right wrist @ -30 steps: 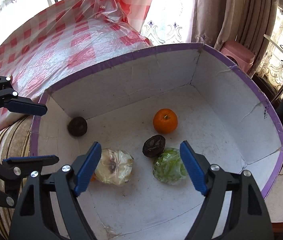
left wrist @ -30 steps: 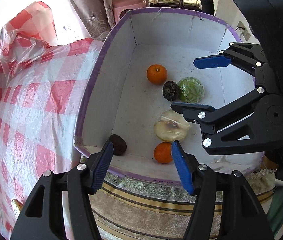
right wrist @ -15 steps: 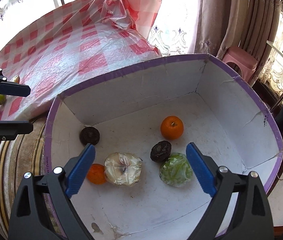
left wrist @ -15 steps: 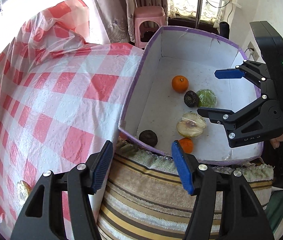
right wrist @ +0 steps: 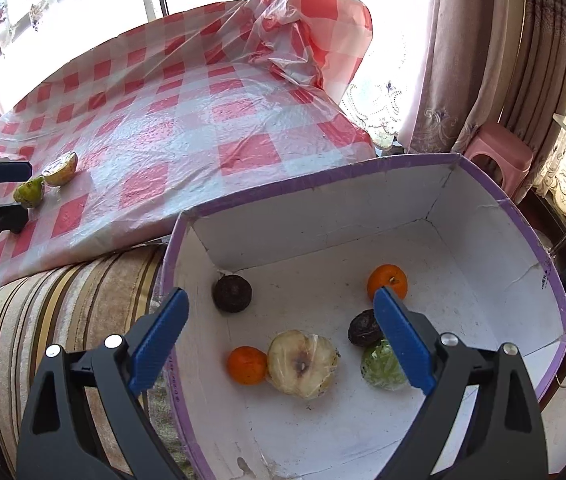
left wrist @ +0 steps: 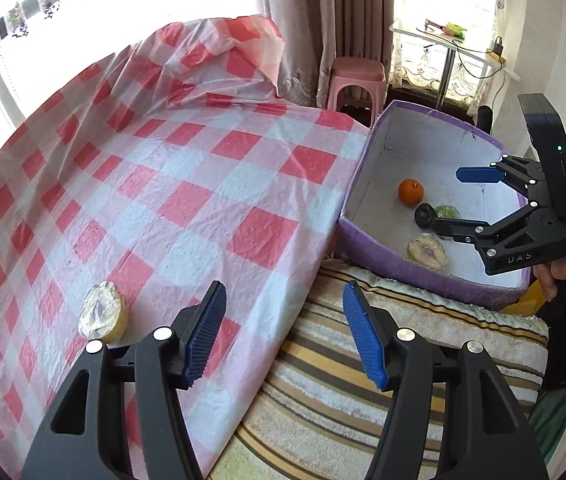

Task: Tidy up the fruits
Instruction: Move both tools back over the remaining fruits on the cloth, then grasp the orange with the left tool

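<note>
A white box with a purple rim (right wrist: 363, 172) holds two oranges (right wrist: 387, 280) (right wrist: 246, 365), two dark round fruits (right wrist: 232, 293) (right wrist: 364, 329), a wrapped cut pale fruit (right wrist: 302, 363) and a wrapped green one (right wrist: 381, 367). My right gripper (right wrist: 281, 336) is open and empty above the box; it also shows in the left wrist view (left wrist: 459, 200). My left gripper (left wrist: 285, 334) is open and empty over the edge of the checked table. A wrapped cut fruit (left wrist: 101, 316) lies left of it. In the right wrist view that fruit (right wrist: 60, 168) lies beside a green pear (right wrist: 29, 193).
The red-and-white checked plastic cloth (left wrist: 155, 184) covers the table and bunches up at the far end (right wrist: 307, 28). A striped cushion (left wrist: 363, 360) lies under the box. A pink stool (left wrist: 357, 76) and curtains (right wrist: 483, 40) stand behind.
My left gripper has pulled back out of the box and swung left over the table edge. My right gripper has drawn back and up from the box floor. Both stay open.
</note>
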Tool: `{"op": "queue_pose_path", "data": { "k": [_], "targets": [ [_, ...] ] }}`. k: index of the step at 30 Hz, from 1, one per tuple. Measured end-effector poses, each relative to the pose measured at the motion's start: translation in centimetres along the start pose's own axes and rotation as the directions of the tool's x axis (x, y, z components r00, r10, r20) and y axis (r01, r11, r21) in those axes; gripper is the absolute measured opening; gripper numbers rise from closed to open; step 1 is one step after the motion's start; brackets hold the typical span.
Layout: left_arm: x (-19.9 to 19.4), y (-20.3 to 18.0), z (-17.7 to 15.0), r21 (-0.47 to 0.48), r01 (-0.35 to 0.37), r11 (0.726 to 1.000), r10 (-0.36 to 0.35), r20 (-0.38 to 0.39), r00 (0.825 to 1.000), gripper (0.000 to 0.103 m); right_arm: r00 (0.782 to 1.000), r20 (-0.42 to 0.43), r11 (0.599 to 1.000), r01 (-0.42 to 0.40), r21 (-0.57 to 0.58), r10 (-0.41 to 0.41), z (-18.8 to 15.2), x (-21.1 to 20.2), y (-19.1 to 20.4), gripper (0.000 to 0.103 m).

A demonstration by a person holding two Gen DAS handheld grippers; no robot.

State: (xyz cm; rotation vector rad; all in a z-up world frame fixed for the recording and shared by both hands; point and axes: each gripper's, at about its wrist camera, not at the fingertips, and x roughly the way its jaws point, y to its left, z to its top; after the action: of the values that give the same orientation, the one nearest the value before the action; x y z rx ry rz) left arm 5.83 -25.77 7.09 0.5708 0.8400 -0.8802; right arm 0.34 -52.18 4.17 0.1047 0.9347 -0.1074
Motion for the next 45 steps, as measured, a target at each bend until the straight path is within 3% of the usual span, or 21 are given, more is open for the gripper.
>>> {"op": "queue_pose_path", "data": {
  "k": [12, 22, 28, 35, 38, 45],
  "targets": [
    [-4.0, 5.2, -5.7, -0.168, -0.076, 0.983, 0.091, 0.084, 0.992, 0.06, 0.997, 0.017, 0.992, -0.078, -0.097, 0.08, 1.2, 0.1, 6.2, 0.094],
    [-6.5, 10.2, -11.9, -0.356, -0.11, 0.928, 0.159, 0.113, 0.981, 0.061, 0.989, 0.007, 0.976, -0.142, -0.163, 0.145, 1.8, 1.2, 11.4, 0.094],
    [-7.0, 12.6, -15.9, -0.481, -0.107, 0.87, 0.185, 0.118, 0.976, 0.063, 0.985, 0.011, 0.967, -0.167, -0.194, 0.172, 2.3, 1.7, 13.9, 0.096],
    [-5.2, 15.2, -18.6, -0.587, -0.129, 0.799, 0.205, 0.066, 0.976, 0.063, 0.98, 0.03, 0.961, -0.185, -0.206, 0.195, 3.5, 2.5, 16.0, 0.097],
    [-4.5, 16.5, -19.0, -0.633, -0.149, 0.759, 0.224, 0.039, 0.974, 0.063, 0.982, 0.036, 0.962, -0.173, -0.212, 0.184, 3.9, 3.1, 16.9, 0.097],
    [-3.4, 20.1, -19.3, -0.777, -0.043, 0.628, 0.179, 0.09, 0.98, 0.062, 0.981, 0.035, 0.953, -0.178, -0.244, 0.192, 4.7, 4.4, 19.4, 0.097]
  ]
}}
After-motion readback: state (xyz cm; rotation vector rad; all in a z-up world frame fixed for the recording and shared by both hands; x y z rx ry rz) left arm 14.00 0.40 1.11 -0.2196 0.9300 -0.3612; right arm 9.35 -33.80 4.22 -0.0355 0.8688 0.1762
